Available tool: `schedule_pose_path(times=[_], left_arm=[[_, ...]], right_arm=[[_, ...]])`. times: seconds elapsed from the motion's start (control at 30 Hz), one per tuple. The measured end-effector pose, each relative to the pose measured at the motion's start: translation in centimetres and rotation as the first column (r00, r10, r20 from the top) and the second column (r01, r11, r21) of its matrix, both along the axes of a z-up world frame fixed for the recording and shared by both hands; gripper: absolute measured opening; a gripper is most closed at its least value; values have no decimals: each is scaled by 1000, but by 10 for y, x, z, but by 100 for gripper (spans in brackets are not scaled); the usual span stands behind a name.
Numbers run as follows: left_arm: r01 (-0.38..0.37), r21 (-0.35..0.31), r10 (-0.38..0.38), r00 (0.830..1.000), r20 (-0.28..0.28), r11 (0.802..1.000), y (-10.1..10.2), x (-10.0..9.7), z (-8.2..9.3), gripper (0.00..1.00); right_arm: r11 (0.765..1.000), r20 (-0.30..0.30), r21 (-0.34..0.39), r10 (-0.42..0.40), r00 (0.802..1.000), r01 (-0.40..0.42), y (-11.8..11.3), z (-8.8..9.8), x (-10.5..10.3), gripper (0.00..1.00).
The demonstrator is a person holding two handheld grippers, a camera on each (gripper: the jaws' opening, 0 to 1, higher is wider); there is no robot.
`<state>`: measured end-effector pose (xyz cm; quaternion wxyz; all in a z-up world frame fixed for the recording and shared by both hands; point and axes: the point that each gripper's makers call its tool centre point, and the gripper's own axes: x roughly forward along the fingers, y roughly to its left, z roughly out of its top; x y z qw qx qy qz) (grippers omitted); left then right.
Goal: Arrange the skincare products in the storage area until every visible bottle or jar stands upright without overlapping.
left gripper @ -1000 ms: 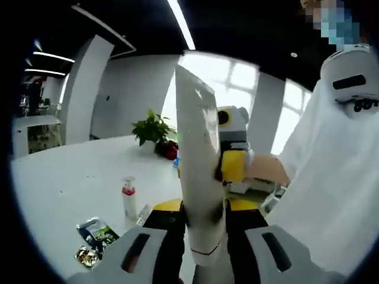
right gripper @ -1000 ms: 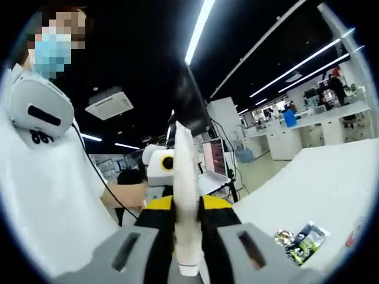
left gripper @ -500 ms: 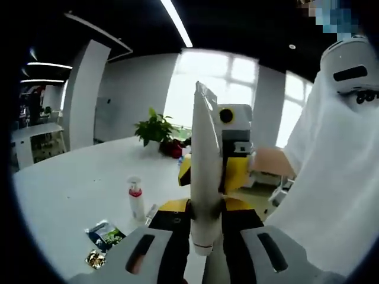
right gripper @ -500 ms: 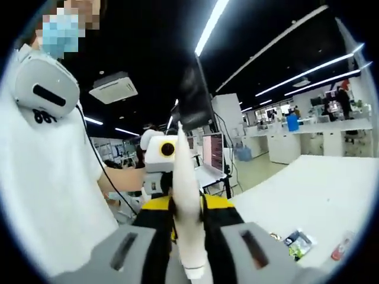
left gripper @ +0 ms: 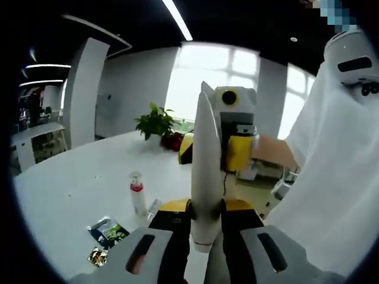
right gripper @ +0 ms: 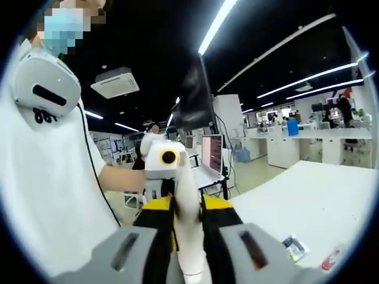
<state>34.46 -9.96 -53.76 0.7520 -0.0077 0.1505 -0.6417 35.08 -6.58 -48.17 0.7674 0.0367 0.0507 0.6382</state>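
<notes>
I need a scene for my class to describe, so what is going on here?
A person in a white top holds a tall white squeeze tube up off the white table, pinched between both grippers, left gripper and right gripper. On the table stand a small white pump bottle with a red collar and some flat sachets.

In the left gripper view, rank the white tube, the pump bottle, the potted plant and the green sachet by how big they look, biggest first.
1. white tube, though it sits nearest the camera, between the jaws
2. potted plant and pump bottle look about alike; the plant stands farther back, so I won't rank them
3. green sachet
</notes>
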Motion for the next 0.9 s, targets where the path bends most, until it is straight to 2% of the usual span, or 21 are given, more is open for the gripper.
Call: schedule_pose_path(times=[0.07,0.17,0.33,0.6,0.9], left_arm=[[5,-3,-5,1000,-7,1000,-1,-1,-1,16],[10,-6,-10,1000,-12,1000,0,-1,-2,16],[11,5,-11,1000,19,1000,1,1,1,18],[55,91,-62,995,75,994,-3,1,2,17],[96,177,-118,986,122,980,-12,-3,-2,17]], right_arm=[[1000,26,-22,13,1000,-13,1,-1,-1,16],[999,22,-27,31,999,-30,1,-3,-1,14],[999,44,-6,38,998,-38,2,0,-1,13],[998,54,-8,64,997,-64,1,0,-2,12],[997,36,-25,78,996,-77,-3,-9,-4,13]])
